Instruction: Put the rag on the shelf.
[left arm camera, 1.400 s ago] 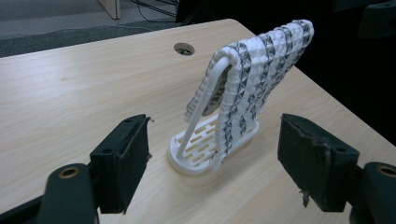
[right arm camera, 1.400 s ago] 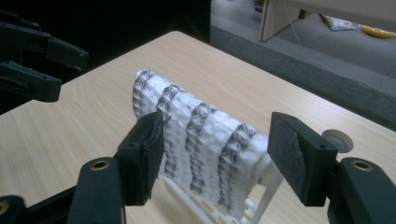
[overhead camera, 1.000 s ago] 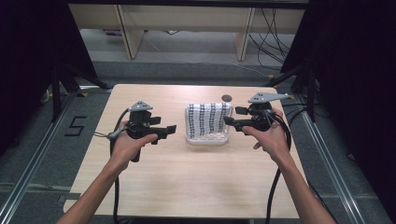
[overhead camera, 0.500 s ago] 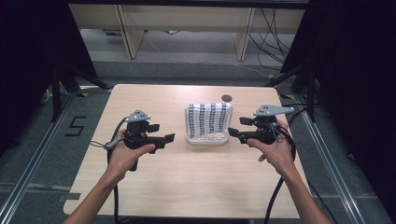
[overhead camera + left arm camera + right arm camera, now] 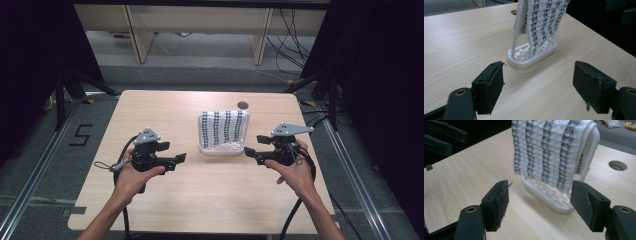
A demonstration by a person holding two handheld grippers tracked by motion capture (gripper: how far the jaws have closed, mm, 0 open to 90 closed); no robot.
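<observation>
A white cloth with dark stripes (image 5: 223,127) hangs over a white slotted rack (image 5: 220,149) at the table's middle. The left gripper view shows the cloth (image 5: 544,22) draped above the rack's base (image 5: 531,56), and the right gripper view shows the cloth (image 5: 549,150) over that base (image 5: 549,195). My left gripper (image 5: 176,158) is open, held left of the rack and a little nearer the front edge. My right gripper (image 5: 252,147) is open too, just right of the rack. Both point inward at the rack with nothing between the jaws.
The wooden table (image 5: 150,110) has a round cable hole (image 5: 242,105) behind the rack. Cables trail from both grippers off the front edge. Dark curtains and metal frame rails flank the table; wooden furniture legs stand on the floor beyond.
Both grippers have drawn back from the rack toward the front of the table and lowered. The cloth and rack have not moved.
</observation>
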